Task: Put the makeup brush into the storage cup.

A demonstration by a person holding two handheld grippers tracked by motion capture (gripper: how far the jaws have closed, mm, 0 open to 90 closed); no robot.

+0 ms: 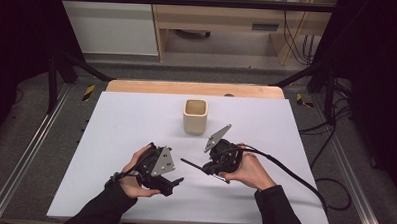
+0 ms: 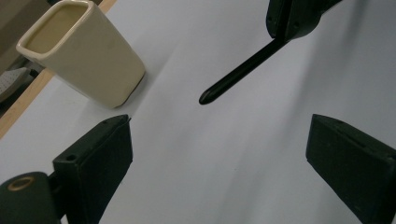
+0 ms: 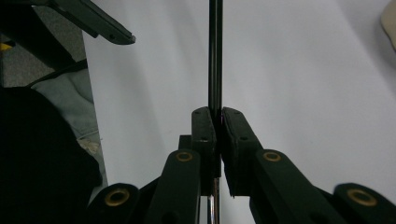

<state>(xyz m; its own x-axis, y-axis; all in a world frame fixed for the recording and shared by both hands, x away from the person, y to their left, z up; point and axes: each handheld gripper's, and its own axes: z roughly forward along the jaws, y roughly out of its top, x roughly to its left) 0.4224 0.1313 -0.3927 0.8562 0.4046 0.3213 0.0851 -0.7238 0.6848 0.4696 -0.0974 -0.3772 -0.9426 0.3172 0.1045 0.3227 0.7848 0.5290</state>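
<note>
Currently right gripper pinches a thin, stiff black rod mid-shaft, likely light and slippery; left gripper gapes wide near cream cup.

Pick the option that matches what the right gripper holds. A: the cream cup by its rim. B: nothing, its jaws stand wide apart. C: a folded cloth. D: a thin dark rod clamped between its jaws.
D: in the right gripper view the right gripper has its jaws closed on a thin dark rod that runs straight out ahead, while the cream cup stands apart on the table.
</note>
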